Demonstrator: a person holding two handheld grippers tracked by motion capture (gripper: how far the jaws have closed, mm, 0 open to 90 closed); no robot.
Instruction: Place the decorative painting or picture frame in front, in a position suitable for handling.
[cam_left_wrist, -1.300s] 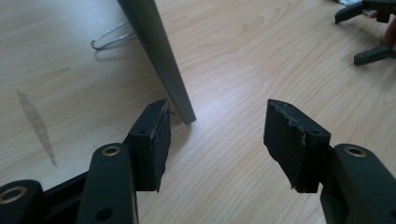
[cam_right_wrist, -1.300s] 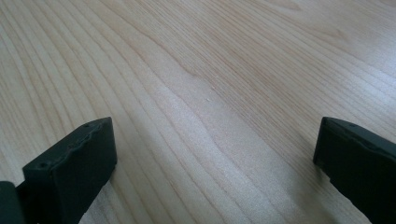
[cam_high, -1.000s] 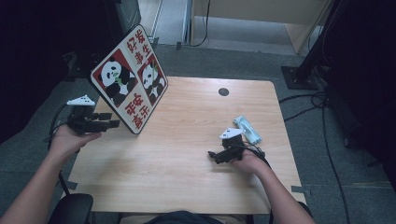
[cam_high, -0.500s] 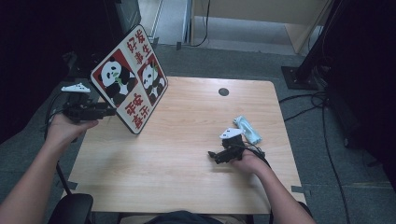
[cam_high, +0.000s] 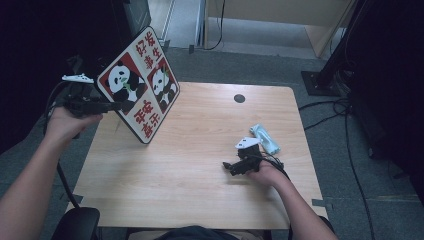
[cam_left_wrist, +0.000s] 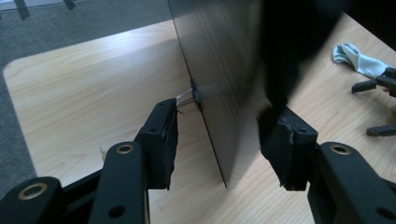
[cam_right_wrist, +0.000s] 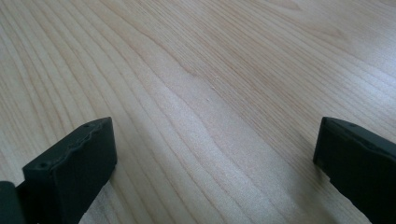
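Note:
A square board (cam_high: 137, 85) printed with pandas and red characters stands tilted on one corner at the table's left side. In the left gripper view I see its dark back (cam_left_wrist: 224, 70), with a thin wire fitting (cam_left_wrist: 187, 95) on it. My left gripper (cam_high: 114, 106) is level at the board's left edge. Its jaws have just been closing, and the edge runs between them (cam_left_wrist: 224, 144) with gaps to both pads. My right gripper (cam_high: 229, 167) rests open on the bare wood (cam_right_wrist: 215, 154), holding nothing.
A crumpled white and pale-blue cloth (cam_high: 265, 137) lies just beyond the right hand, also in the left gripper view (cam_left_wrist: 359, 58). A small black round hole (cam_high: 239, 98) sits near the far edge of the wooden table (cam_high: 200, 200). Dark equipment and cables surround the table.
The left hand has risen and drawn back to the left along the board's edge. The board and the right hand have stayed put.

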